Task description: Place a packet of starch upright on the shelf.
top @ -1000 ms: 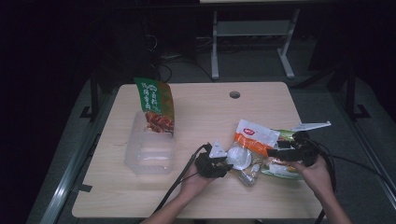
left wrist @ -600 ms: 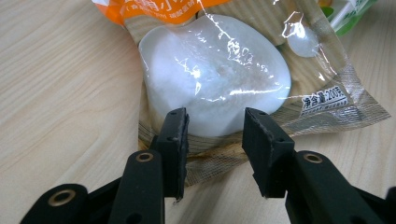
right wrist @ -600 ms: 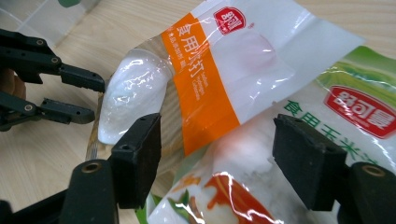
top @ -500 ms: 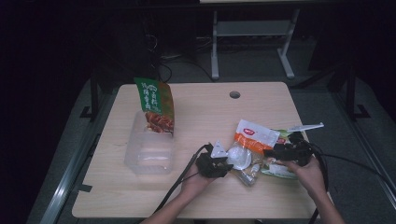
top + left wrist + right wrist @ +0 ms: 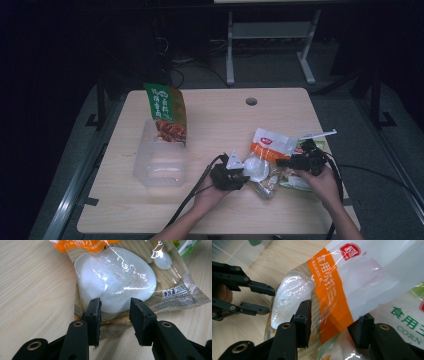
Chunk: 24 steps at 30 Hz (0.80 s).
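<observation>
Grippers at the pouches, right side of table (image 5: pixel 210 220).
Left gripper (image 5: pixel 113 308) jaws apart around clear pouch (image 5: pixel 117 280) edge; right gripper (image 5: pixel 334 312) jaws just closing astride orange pouch (image 5: pixel 342 287), grip unclear.

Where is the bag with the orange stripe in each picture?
High view: the orange bag lies at the table's right, between the two claws.
Left gripper view: its orange edge is at the top, above the white lump.
Right gripper view: it crosses the middle, between the black jaws.
Shared landmark: the shiny white lump beside it.
</observation>
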Tool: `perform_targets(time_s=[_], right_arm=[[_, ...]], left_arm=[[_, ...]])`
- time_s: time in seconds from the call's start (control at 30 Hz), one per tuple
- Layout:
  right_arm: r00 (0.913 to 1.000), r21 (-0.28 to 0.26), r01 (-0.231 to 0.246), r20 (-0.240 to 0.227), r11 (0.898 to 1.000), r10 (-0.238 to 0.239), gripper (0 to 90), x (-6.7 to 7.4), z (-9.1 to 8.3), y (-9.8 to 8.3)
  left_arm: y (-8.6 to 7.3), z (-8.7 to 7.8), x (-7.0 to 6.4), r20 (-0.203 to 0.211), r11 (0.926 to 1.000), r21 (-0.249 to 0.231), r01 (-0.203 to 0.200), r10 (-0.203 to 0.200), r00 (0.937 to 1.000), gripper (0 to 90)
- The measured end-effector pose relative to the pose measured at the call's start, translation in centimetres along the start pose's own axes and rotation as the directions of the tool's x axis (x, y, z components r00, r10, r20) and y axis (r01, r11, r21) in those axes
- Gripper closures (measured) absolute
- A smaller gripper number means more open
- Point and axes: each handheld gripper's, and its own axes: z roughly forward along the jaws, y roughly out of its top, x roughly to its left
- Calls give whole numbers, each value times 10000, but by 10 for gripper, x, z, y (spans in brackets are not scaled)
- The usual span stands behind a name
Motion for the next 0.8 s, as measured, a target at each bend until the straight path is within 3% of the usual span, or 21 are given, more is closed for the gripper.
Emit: perform_targets(time_s=[0.23,0.37,0.5,0.63,0.8], right_arm=[[10000,510,14,-56,9987,-11,635,9,16,8],[10000,675,-74,8,9977,73,719,13,20,10],[9998,756,158,59,9970,-163,819,15,21,9],[9995,542,304,-78,9981,-301,887,18,19,10],[9984,304,531,-211,9981,-524,894,23,16,11]], left_arm=[[0,0,-1,1,10000,44,-58,58,10000,609],[0,0,-1,46,10000,15,9,-9,10000,606],[0,0,-1,128,9999,41,104,-105,9999,593],[0,-2,-2,185,10000,43,52,-53,9998,571],[0,-10,-3,128,10000,-58,-22,22,9999,552]])
